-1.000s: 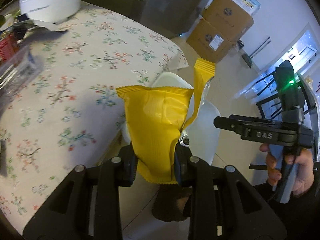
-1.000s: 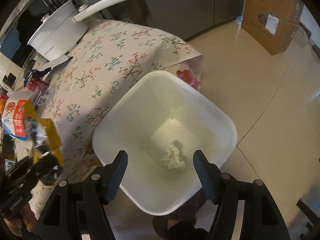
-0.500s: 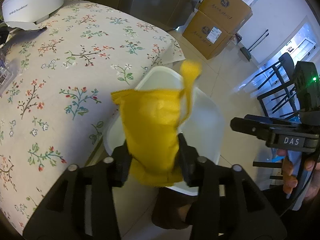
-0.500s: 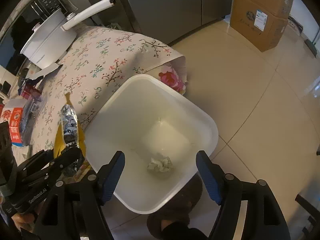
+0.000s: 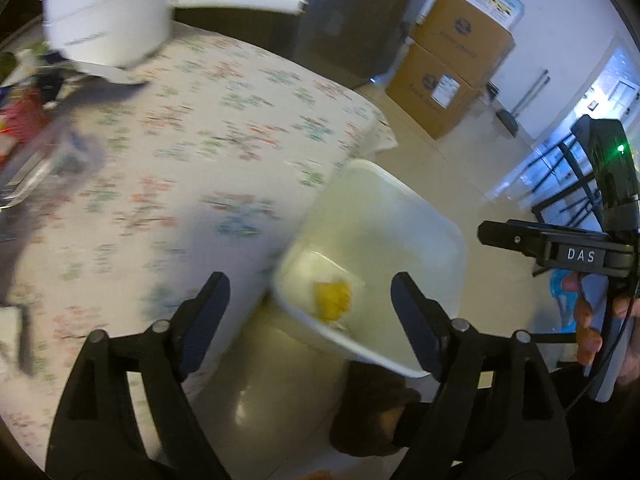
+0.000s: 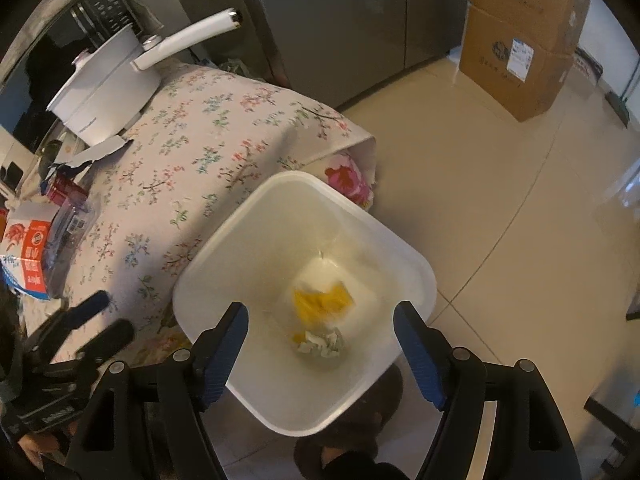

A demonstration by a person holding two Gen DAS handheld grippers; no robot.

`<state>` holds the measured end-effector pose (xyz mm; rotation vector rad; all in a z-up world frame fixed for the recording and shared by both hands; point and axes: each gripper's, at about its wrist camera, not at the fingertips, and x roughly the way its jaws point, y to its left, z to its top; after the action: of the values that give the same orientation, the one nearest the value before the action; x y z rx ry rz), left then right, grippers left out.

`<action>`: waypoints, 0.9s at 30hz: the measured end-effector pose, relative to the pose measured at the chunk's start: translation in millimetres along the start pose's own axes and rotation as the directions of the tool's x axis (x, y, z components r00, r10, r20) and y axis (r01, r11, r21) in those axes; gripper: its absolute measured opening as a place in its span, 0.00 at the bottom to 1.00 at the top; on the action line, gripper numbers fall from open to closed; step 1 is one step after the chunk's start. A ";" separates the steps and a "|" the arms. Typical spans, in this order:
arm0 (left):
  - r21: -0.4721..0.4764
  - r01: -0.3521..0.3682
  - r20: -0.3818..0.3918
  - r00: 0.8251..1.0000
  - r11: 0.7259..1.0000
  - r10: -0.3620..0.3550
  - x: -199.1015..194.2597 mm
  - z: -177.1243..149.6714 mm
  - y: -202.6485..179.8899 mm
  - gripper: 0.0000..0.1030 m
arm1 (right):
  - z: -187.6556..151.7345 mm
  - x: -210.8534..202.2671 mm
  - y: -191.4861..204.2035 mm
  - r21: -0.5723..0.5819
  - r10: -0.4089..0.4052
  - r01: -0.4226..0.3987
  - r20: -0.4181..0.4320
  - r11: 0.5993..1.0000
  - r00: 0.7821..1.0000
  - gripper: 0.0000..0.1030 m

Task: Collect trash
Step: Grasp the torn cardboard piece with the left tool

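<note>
Where the floral tablecloth (image 6: pixel 208 152) ends, a white bin (image 6: pixel 416 276) meets beige tiles (image 6: pixel 500 184).

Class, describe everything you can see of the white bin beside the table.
The white bin is a smooth, plastic-looking tub with a rounded square rim, open-topped and upright on the tiled floor against the table's corner. Inside lie a blurred yellow wrapper and a crumpled tissue. Neither gripper touches it.

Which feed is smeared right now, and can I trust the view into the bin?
Left wrist view: heavy motion blur over the floral tablecloth and white pot; the yellow wrapper is only a smudge. Right wrist view: mostly sharp, the white bin rim is crisp, the wrapper slightly blurred beside the crumpled tissue.
</note>
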<state>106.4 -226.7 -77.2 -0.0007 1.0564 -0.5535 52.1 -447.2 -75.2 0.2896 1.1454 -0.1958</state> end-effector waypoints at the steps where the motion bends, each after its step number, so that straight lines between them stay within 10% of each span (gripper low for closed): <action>1: -0.013 -0.015 0.011 1.000 1.000 0.015 -8.0 0.1 8.4 0.82 | 1.4 -1.4 5.3 -0.012 0.003 -0.002 0.006 1.000 1.000 0.75; 14: -0.244 -0.240 0.119 0.954 0.939 0.275 -115.6 -17.8 147.4 0.90 | 16.4 -16.0 136.7 -0.198 0.067 -0.053 0.064 0.979 0.996 0.82; 22: -0.358 -0.254 0.174 0.927 0.898 0.332 -149.1 -9.1 221.8 0.90 | 14.9 -9.3 218.7 -0.309 0.122 -0.102 0.045 0.946 0.992 0.83; 27: -0.386 -0.163 0.201 0.946 0.908 0.255 -140.3 7.6 248.6 0.90 | 11.6 -1.7 239.4 -0.351 0.119 -0.101 0.030 0.931 0.992 0.83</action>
<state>168.0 46.7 -22.5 -0.2752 0.8868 -0.1470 133.1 -224.5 -39.1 0.0320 1.0882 0.1005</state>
